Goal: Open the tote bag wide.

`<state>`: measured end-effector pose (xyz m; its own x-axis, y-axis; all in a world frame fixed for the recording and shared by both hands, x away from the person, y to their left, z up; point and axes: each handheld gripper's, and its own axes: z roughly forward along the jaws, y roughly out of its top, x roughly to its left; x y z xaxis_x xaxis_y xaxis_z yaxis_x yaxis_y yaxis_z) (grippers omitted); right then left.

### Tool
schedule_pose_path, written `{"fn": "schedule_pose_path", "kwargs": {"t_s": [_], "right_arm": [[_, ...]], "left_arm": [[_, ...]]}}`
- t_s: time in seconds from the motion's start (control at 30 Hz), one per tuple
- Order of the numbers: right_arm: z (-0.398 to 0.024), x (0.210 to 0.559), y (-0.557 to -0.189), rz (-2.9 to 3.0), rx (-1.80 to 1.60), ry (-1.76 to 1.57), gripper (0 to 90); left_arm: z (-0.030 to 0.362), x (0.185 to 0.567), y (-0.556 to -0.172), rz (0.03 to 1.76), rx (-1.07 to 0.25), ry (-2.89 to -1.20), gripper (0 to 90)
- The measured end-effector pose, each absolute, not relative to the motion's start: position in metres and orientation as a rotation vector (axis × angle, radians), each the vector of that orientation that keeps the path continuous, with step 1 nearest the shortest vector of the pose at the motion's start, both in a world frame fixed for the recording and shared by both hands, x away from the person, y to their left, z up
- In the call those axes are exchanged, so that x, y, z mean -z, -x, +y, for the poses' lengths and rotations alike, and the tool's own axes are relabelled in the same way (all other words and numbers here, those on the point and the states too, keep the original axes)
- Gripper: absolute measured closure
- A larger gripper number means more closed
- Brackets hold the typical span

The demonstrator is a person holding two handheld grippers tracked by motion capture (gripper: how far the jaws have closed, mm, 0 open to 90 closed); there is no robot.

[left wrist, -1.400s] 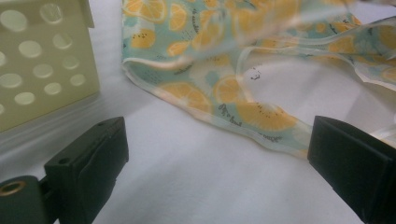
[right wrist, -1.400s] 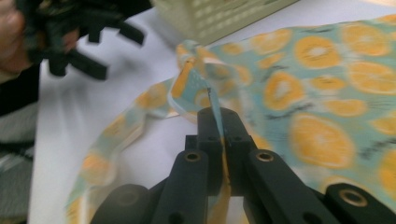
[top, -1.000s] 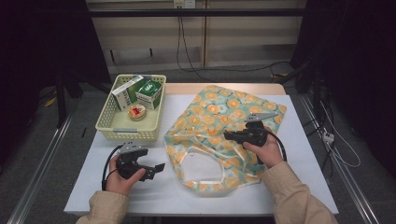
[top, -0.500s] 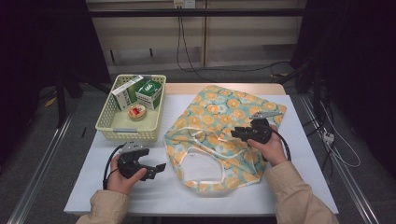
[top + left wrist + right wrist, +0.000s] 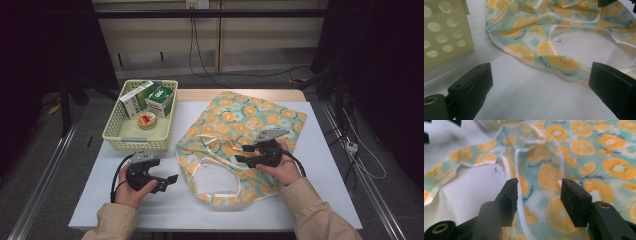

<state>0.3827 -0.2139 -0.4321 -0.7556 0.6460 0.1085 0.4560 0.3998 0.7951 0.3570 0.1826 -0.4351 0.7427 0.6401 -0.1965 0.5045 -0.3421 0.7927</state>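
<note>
Left gripper (image 5: 162,181) parked wide open just short of the orange-print tote bag (image 5: 240,140), right gripper (image 5: 245,154) gaping over its white handle strap (image 5: 520,202), so probably gonna snag bag fabric along with it.

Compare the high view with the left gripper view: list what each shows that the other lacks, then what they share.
High view alone: the basket's contents, namely two green-and-white cartons and a small round item, plus both of the person's hands and the whole right hand-held gripper open over the bag.

Left gripper view alone: the faint dark lettering printed on the orange-slice fabric, and the left hand-held gripper seen close, jaws wide apart above bare table.

Both: the pale yellow perforated basket, the orange-print bag, the white table.
</note>
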Motion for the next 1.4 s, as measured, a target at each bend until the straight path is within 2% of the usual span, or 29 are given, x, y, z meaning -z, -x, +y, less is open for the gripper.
{"fn": "schedule_pose_path", "kwargs": {"t_s": [0.27,0.7,1.1,1.4], "right_arm": [[-0.201,0.455,-0.378,2.553,-1.186,-0.927,60.5],[-0.194,0.461,-0.372,2.528,-1.133,-0.862,59.8],[-0.197,0.463,-0.375,2.503,-1.157,-0.873,83.0],[-0.2,0.463,-0.378,2.501,-1.172,-0.909,88.7]], "left_arm": [[0.182,0.435,-0.359,0.863,-0.179,-2.013,5.0],[0.184,0.437,-0.361,0.866,-0.179,-2.015,5.0],[0.193,0.432,-0.357,0.856,-0.211,-1.986,4.9],[0.197,0.431,-0.355,0.866,-0.216,-1.986,4.9]]}}
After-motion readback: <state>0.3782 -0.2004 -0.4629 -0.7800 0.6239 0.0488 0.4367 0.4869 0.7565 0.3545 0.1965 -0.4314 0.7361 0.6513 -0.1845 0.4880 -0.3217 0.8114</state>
